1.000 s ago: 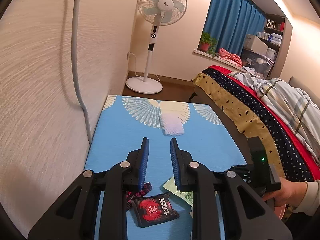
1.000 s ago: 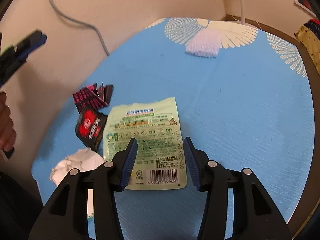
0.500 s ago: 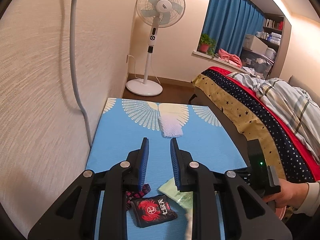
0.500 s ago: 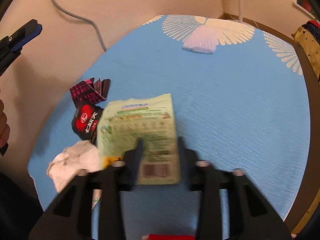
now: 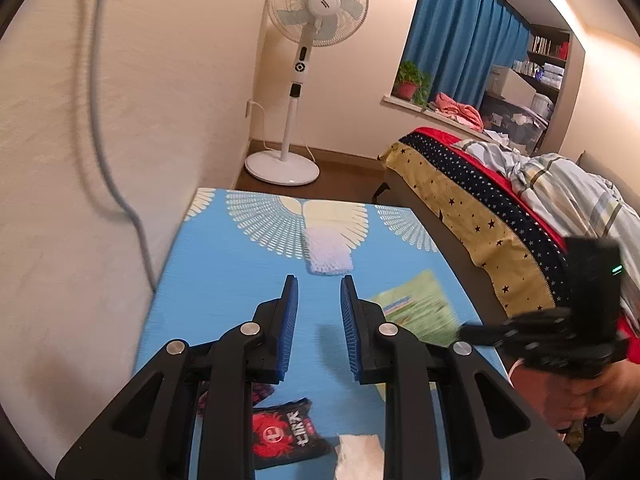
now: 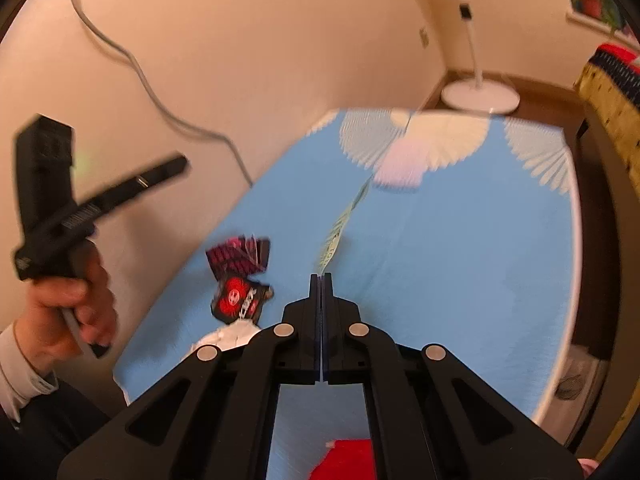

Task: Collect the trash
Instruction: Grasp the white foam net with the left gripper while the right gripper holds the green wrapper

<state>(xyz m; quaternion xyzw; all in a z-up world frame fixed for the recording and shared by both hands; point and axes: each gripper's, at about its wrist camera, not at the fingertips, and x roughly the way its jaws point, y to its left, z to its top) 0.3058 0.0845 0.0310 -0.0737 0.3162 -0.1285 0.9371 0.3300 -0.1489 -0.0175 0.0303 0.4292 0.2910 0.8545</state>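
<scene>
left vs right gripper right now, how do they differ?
The left gripper is open, with nothing between its blue pads; the right gripper is shut on the green wrapper. The left one hangs over the blue mat with the red-and-black packet below it; the right one holds its wrapper lifted, edge-on to its own camera. Both are black, hand-held, and above the same mat.

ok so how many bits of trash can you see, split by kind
snack wrappers: 3 (green wrapper held in the right gripper, red-black wrapper, pink-black wrapper)
crumpled tissue: 1
white foam net: 1
total: 5
</scene>
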